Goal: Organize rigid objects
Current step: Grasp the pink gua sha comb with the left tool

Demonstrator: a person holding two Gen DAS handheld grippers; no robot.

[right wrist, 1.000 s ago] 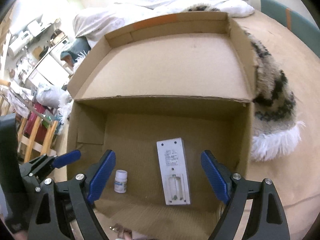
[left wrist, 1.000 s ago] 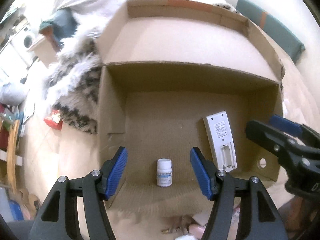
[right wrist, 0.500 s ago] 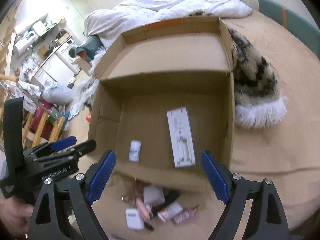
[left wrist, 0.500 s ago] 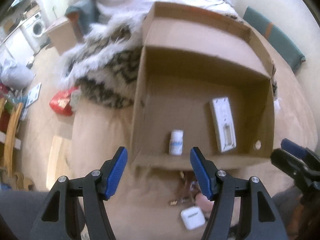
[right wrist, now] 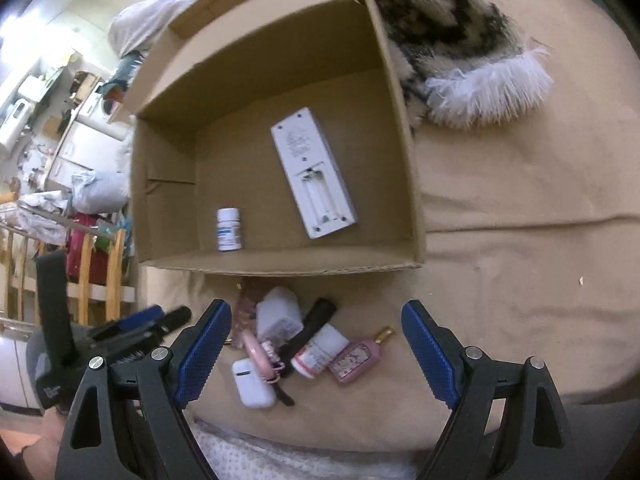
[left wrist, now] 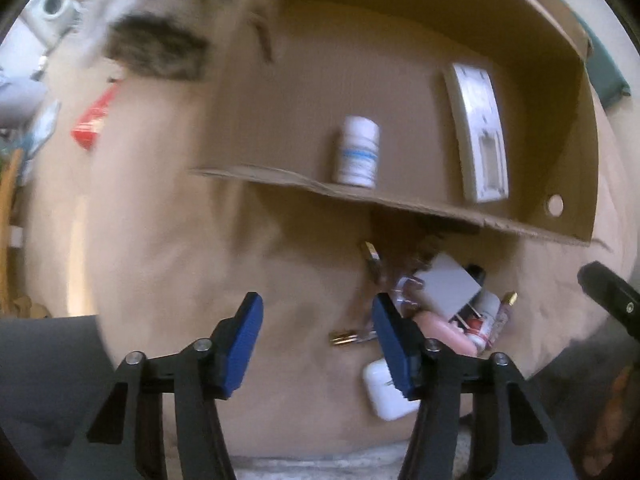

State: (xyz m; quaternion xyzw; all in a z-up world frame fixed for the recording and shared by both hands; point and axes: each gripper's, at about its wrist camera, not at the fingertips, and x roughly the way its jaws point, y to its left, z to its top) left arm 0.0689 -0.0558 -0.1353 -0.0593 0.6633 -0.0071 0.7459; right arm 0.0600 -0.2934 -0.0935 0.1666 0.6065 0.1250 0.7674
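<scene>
An open cardboard box (right wrist: 400, 128) lies on a tan cloth. Inside stand a white pill bottle (right wrist: 229, 229) and a white remote (right wrist: 313, 178) lying face down; both also show in the left wrist view, the bottle (left wrist: 357, 151) and the remote (left wrist: 478, 132). In front of the box lies a pile: a white earbud case (right wrist: 252, 383), a white charger (right wrist: 278, 314), a pink perfume bottle (right wrist: 358, 356), a white-and-red bottle (right wrist: 318, 351), a black item (right wrist: 308, 328). My left gripper (left wrist: 318, 344) is open and empty, left of the pile. My right gripper (right wrist: 316, 350) is open and empty above the pile.
A furry black-and-white blanket (right wrist: 460, 48) lies right of the box. A red packet (left wrist: 94, 120) lies on the floor at left. Wooden furniture (right wrist: 92, 276) and room clutter stand beyond the bed's left edge. The left gripper shows in the right wrist view (right wrist: 132, 328).
Both grippers have pulled back out of the box toward me and now hang over the cloth in front of it. The pile of small items has come into view. Both stay open.
</scene>
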